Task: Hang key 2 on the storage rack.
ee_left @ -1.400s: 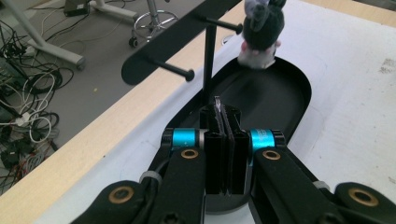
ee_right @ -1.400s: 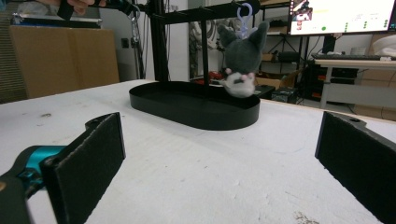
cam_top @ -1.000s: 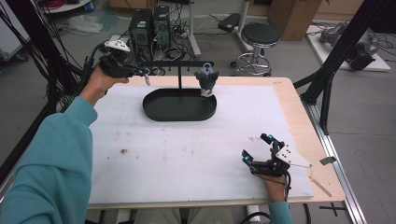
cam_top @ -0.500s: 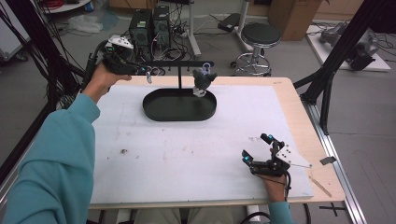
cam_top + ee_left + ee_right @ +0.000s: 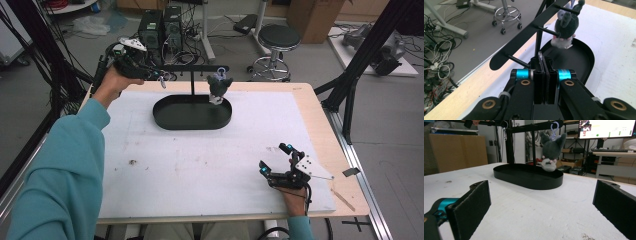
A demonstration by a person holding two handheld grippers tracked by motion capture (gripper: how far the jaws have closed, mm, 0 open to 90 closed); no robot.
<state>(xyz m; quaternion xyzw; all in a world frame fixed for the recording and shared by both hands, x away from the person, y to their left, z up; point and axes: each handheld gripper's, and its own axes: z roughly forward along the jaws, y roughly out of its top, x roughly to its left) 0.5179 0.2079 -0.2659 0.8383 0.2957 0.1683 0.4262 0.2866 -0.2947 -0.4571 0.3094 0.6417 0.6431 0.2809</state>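
Right gripper lies nearest the person, low on the white table at its near right corner, jaws wide apart with nothing between them; it has not budged over the last second.

Farther out, well apart from it, stands the black rack. Its oval tray sits on the table and its cross bar runs level above. The grey plush toy hangs from a peg near the bar's right end by a lilac loop, its pale underside just over the tray. Half a second ago it hung a little to the left and tilted; now it is back to plumb, so the rack was probably nudged.

Farthest away, the left gripper is at the bar's left end, jaws pressed together, hardly moved since a second ago. A small metal clip dangles there (whether the pads pinch it cannot be told; only a thin bright edge shows between them). The hanging work seems to be at this end, not yet finished.
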